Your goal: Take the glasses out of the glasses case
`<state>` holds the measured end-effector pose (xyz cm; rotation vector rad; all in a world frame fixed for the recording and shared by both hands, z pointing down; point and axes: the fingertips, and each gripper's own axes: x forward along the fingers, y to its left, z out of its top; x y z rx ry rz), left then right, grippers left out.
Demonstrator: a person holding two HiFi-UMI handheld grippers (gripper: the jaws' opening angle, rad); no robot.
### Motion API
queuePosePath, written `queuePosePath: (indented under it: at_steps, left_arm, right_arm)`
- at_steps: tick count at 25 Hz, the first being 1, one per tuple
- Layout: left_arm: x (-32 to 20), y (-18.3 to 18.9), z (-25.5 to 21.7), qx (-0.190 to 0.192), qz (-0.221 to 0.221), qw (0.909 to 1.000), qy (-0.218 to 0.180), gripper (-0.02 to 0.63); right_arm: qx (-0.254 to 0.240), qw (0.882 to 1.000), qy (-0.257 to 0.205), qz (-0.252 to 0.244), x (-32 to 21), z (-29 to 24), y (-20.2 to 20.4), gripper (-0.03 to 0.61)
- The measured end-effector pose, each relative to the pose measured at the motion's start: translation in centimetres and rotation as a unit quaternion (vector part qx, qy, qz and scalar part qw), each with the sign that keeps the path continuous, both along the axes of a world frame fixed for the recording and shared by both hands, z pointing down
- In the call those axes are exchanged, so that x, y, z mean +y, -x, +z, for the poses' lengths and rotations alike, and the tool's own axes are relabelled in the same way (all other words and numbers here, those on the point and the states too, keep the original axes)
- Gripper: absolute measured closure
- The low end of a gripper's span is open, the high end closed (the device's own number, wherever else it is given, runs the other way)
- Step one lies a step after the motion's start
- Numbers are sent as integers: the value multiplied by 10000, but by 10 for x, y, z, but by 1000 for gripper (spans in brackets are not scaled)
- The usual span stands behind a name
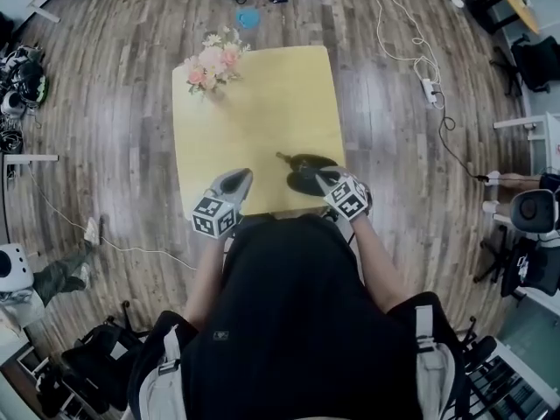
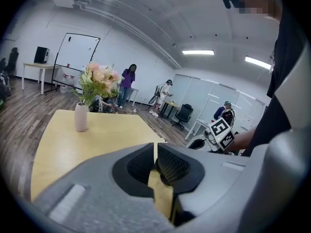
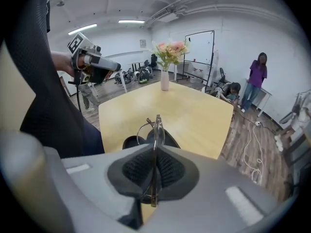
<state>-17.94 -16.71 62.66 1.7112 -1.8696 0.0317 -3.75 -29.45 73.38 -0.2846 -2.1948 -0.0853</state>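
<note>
Left gripper view shows the left gripper nearly closed on nothing above the table. Rightward, the right gripper pinches the glasses edge-on over the glasses case. The thin wire frame looks light, springy and easily bent, so a gentle hold on the frame suits it. No writing is readable.

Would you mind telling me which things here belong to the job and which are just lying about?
Job: glasses, clamped in the right gripper; case; table.
Lying about: flower vase; power strip on the floor; left gripper, empty.
</note>
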Motion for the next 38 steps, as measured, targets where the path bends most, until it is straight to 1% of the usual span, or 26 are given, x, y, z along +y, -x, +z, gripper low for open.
queuePosePath:
  at_steps: [5, 8, 12, 15, 18, 23, 27, 31, 35, 38]
  left_arm:
    - [-12, 7, 2, -18, 322, 9995, -1, 581]
    - [-21, 5, 0, -63, 521, 9986, -5, 581]
    - [-30, 3, -1, -117, 811, 9966, 34, 581]
    - [-36, 0, -4, -183, 1034, 9944, 66, 581]
    - [-39, 0, -8, -215, 1171, 9929, 67, 581]
    - [-41, -1, -11, -233, 1328, 9909, 29, 581]
    - [-40, -5, -11, -232, 1419, 9896, -2, 581]
    - [-39, -8, -11, -213, 1445, 9893, -27, 581]
    - [-38, -10, -6, -171, 1439, 9894, -41, 581]
    - [-42, -14, -3, -158, 1455, 9892, -75, 581]
  right_arm:
    - [-78, 9998, -107, 144, -3, -5, 1, 560]
    - [-134, 9995, -137, 240, -6, -7, -2, 560]
    - [-331, 9985, -55, 423, -7, -14, 0, 560]
    - [-446, 9981, -54, 411, -4, -21, -1, 560]
    - [-504, 9974, -44, 512, -3, -27, -3, 560]
    - [-824, 9930, 143, 837, -1, -42, -5, 560]
    - [-984, 9904, 99, 970, -2, -56, -6, 560]
    - [-1263, 9847, 233, 1174, -3, -72, -6, 560]
    - [-1308, 9833, 254, 1241, -3, -75, -8, 560]
    - [-1538, 9776, 390, 1380, -9, -84, -8, 560]
